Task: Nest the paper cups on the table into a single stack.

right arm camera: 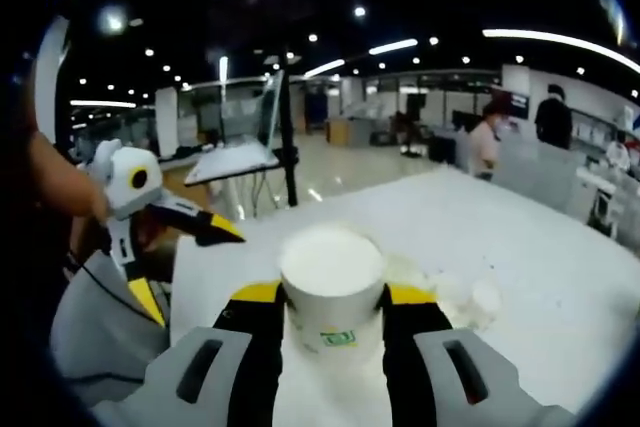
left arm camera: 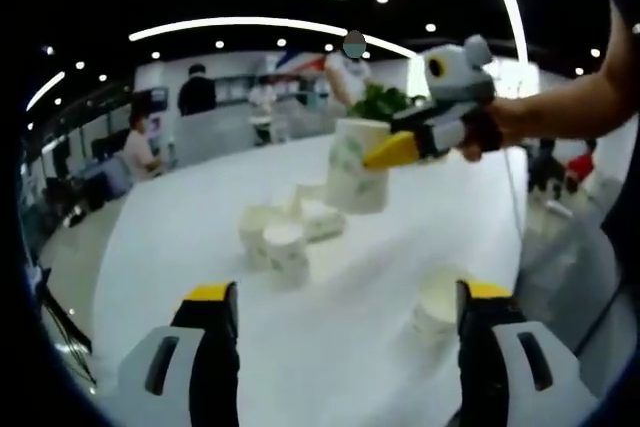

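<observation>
Several loose paper cups (left arm camera: 285, 237) lie clustered on the white counter (left arm camera: 180, 237), with one more cup (left arm camera: 438, 307) near the left gripper (left arm camera: 345, 347), whose jaws stand spread and hold nothing. The right gripper (right arm camera: 325, 322) pinches a lifted cup (right arm camera: 331, 282) by its sides, mouth up, probably so it can be dropped straight down into another cup on the counter.

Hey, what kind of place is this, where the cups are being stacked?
Probably a large open-plan office or showroom. A long white table holds paper cups, people sit at desks behind it, and recessed spotlights and light strips line the dark ceiling.
</observation>
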Demonstrator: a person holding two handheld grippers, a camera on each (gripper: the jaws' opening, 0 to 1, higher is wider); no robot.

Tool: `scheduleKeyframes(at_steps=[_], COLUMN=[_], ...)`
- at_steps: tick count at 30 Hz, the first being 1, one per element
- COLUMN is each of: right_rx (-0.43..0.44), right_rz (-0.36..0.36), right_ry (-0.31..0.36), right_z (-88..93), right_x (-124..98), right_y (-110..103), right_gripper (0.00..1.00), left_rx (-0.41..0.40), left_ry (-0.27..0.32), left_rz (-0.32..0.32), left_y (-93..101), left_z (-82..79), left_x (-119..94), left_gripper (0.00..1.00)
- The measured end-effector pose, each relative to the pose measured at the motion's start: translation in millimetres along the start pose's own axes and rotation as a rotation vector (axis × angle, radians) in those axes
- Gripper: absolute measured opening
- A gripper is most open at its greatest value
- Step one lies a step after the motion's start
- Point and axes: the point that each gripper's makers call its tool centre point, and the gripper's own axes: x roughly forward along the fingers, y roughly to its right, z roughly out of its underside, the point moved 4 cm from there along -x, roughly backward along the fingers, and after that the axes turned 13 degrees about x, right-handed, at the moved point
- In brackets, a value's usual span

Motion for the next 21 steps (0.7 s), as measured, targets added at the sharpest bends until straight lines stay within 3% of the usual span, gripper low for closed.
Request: scheduleKeyframes(at_steps=[9,21], right_rx=[-0.001,-0.029], right_rz=[-0.035,-0.077], right_ry=[-0.007,0.013], right_z=[0.4,3.8], right_x=[-4,-14], right_y=[-12,-28], right_gripper=[0.36,0.36], left_rx=[-0.005,0.014], left_ry=[0.024,0.046], left_rz=[0.024,0.094], left_y=[4.9,17.2], left_z=[-7.3,-16.5], left_x=[5,10], left_gripper=[0.83,0.68])
